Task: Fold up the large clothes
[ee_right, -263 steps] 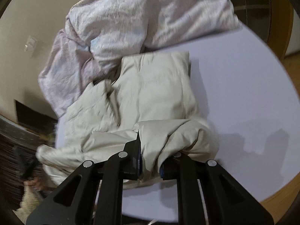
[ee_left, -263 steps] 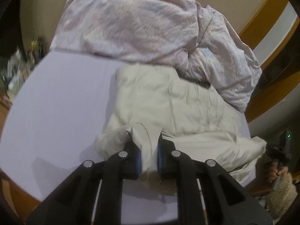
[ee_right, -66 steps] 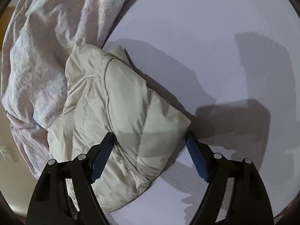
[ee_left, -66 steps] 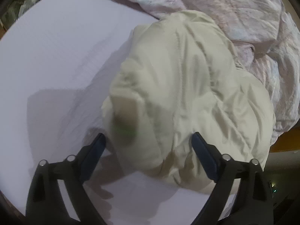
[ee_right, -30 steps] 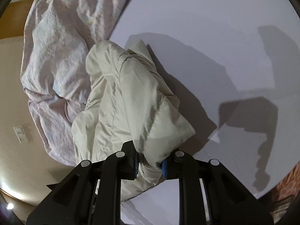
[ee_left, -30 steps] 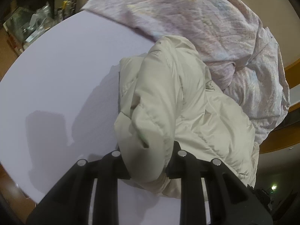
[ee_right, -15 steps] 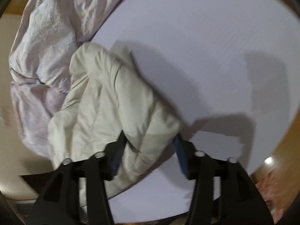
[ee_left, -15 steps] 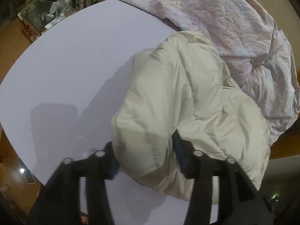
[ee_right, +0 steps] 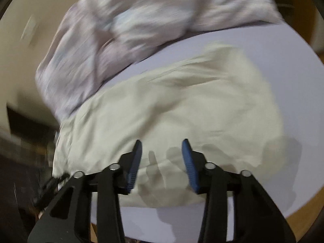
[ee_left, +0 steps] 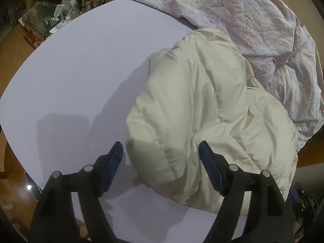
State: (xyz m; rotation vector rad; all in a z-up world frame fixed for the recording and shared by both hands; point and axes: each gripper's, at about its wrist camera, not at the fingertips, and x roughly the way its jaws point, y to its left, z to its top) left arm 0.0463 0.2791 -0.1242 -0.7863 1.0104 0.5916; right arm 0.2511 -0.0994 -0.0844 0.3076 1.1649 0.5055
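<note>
The left gripper (ee_left: 161, 151) hangs with its jaws spread wide, holding nothing, the near rounded end of the cream puffer jacket (ee_left: 204, 111) lying between and just beyond its blue pads (ee_left: 113, 162). The right gripper (ee_right: 162, 156) is also parted and empty, poised just over the jacket's near edge; that view is motion-blurred, so contact cannot be judged. The jacket sits as a folded, puffy bundle on the pale lilac worktop (ee_left: 81, 70), toward its right side in the left view, its long axis running from the left gripper away toward the far edge. Its far end touches a crumpled pinkish bedsheet (ee_left: 253, 20) heaped along the worktop's back and right. A cluttered glass shelf (ee_left: 46, 18) stands beyond the far left corner.
</note>
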